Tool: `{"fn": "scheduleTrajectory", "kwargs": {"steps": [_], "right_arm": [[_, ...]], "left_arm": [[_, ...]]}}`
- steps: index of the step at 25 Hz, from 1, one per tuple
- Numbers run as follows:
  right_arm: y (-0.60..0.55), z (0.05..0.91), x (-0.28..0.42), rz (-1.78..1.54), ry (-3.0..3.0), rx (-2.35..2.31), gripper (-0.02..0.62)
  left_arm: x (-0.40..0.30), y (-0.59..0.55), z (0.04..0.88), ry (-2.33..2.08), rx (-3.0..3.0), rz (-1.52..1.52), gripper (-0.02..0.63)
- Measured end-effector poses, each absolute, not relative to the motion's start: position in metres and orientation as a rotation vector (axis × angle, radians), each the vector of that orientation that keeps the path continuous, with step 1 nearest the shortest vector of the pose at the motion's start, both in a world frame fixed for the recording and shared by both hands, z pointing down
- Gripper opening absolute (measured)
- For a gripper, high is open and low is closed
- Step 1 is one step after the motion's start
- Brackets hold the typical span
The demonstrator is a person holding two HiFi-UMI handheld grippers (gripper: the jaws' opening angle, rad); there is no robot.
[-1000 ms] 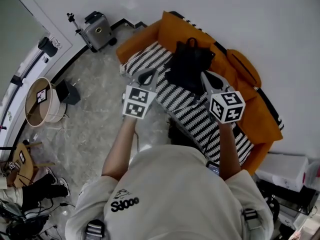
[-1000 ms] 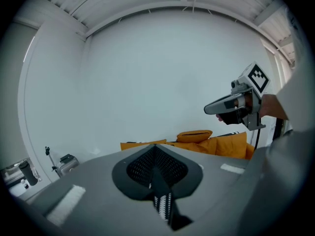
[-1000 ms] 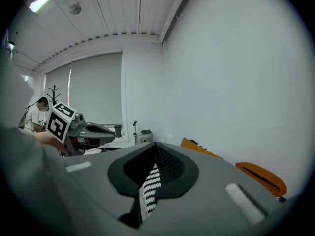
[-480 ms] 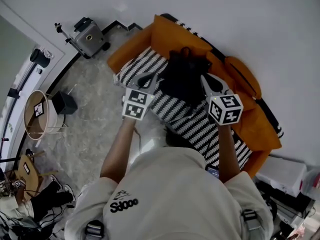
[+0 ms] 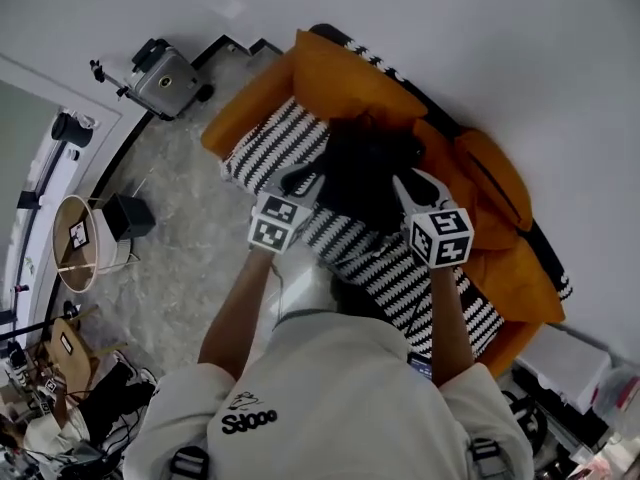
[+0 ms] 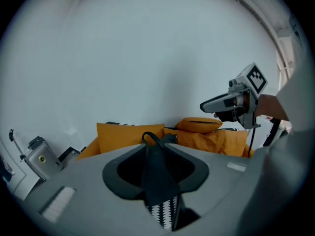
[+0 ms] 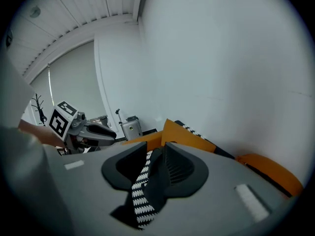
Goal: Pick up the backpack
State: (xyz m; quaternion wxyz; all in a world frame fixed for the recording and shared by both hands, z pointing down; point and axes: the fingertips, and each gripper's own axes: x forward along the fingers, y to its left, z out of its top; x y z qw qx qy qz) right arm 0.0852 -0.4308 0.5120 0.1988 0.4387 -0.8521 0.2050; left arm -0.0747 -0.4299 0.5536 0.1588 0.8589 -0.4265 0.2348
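Observation:
A black backpack (image 5: 365, 166) lies on the striped seat cushion (image 5: 268, 148) of an orange sofa (image 5: 340, 68). My left gripper (image 5: 297, 180) is at the backpack's left edge and my right gripper (image 5: 405, 182) at its right edge. Both point forward and down at it. In the left gripper view the jaws of my left gripper (image 6: 155, 151) are opening, and through the gap show the backpack (image 6: 158, 186) and its top handle (image 6: 149, 137). The jaws of my right gripper (image 7: 156, 156) are opening too, with the backpack (image 7: 158, 181) and striped cushion (image 7: 140, 183) seen beyond. No pad presses on anything.
Orange back cushions (image 5: 480, 168) lean against the white wall behind the backpack. A grey suitcase (image 5: 165, 78) stands on the stone floor left of the sofa. A round basket (image 5: 80, 243) and a small black box (image 5: 130, 215) sit further left.
Both grippers have moved forward and down toward the sofa, closing in on the backpack's two sides. The backpack itself has not moved.

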Motion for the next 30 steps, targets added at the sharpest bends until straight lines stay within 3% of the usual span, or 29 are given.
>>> {"fn": "scheduleTrajectory", "kwargs": {"steps": [12, 18, 22, 25, 30], "right_arm": [[-0.509, 0.625, 0.121, 0.842, -2.25, 1.138, 0.221], [-0.521, 0.668, 0.108, 0.919, -2.221, 1.038, 0.279], [-0.531, 0.701, 0.11, 1.009, -2.156, 1.055, 0.291], [-0.528, 0.726, 0.107, 1.092, -2.11, 1.058, 0.341], [-0.519, 0.748, 0.099, 1.115, -2.067, 1.008, 0.347]], "left_arm": [[-0.051, -0.524, 0.658, -1.204, 2.245, 0.738, 0.207], [-0.041, -0.537, 0.716, -1.091, 2.13, 0.73, 0.307], [-0.04, -0.55, 0.75, -1.091, 2.105, 0.761, 0.328], [-0.037, -0.551, 0.772, -1.079, 2.052, 0.774, 0.356], [-0.027, -0.553, 0.793, -1.049, 2.033, 0.773, 0.36]]}}
